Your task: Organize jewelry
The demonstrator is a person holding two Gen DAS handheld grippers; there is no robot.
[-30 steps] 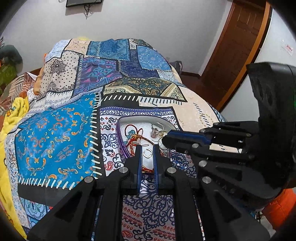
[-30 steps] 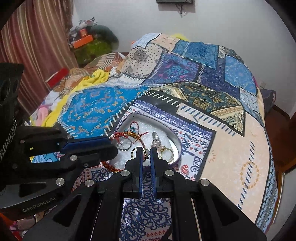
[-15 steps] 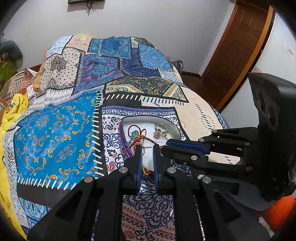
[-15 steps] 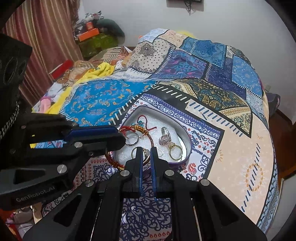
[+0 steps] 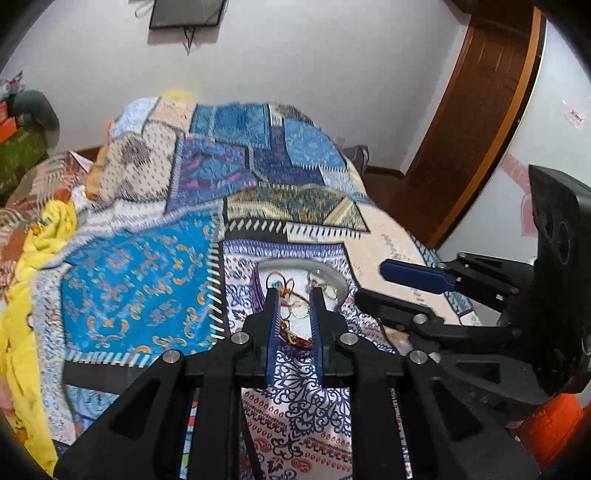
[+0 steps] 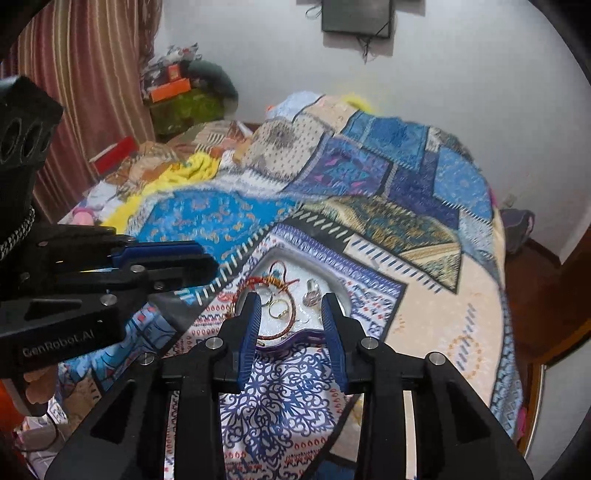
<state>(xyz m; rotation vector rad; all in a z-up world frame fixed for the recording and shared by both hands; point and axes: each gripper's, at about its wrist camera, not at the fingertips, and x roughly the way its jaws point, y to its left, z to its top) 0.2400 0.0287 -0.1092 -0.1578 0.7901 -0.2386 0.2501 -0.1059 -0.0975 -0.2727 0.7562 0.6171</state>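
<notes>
Bed (image 6: 461,332) covered with a patchwork print bedspread (image 5: 140,295), blue, beige and purple panels; white wall behind, dark screen (image 6: 356,14) mounted high on it, brown wooden door (image 5: 476,110) to the right of the left gripper, striped curtain (image 6: 85,74) and piled clutter to the left of the right gripper. A white heart-shaped tray (image 6: 295,338) with a purple rim sits on the bedspread just ahead of both grippers. In it: gold rings (image 6: 279,308), a silver ring (image 6: 312,291), and a red-and-gold thread bracelet (image 6: 266,282) draped over the tray's near-left edge. Left gripper (image 5: 294,295) is apart, narrow gap, nothing clamped, tips over the tray's near edge with a gold ring and the bracelet seen between them. Right gripper (image 6: 291,301) is apart wider, empty, tips straddling the tray's near part, rings between them.
</notes>
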